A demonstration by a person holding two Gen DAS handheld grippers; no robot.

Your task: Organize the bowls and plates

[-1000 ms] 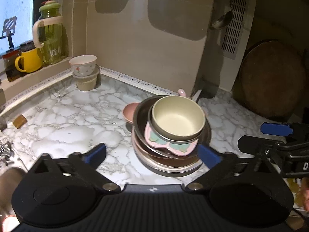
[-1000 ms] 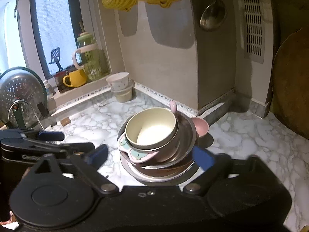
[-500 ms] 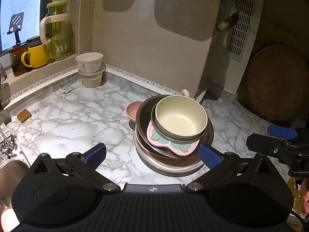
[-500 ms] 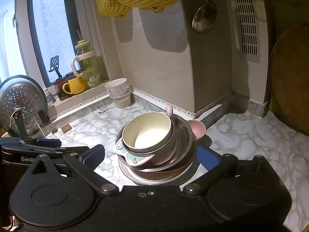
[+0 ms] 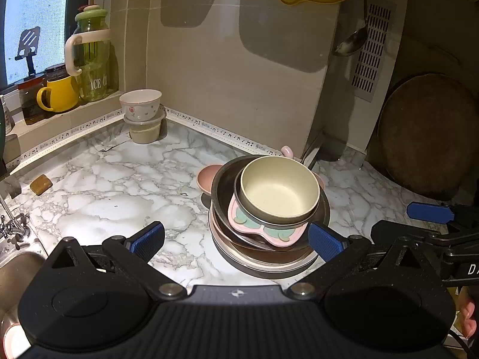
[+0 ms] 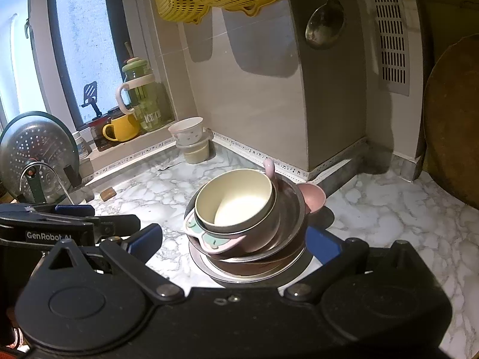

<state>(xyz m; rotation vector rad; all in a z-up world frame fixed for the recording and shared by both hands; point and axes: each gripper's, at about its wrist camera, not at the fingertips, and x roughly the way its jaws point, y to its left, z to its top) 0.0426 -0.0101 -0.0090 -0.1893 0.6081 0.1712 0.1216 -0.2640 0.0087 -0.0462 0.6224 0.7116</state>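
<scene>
Cream bowl [image 5: 280, 190] tops a tilted stack of plates and bowls [image 6: 248, 239] near the marble table's [image 5: 113, 197] back corner. Left gripper [image 5: 236, 239] and right gripper [image 6: 233, 239] hover open, empty. Risk: nudging the stack could topple it.

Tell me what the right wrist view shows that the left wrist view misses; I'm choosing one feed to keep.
Right wrist only: a perforated metal lid by the faucet, and the left claw.
Left wrist only: the sink basin and the right claw.
Both: the cream bowl topping the dish stack, the yellow mug and the hanging ladle.
</scene>
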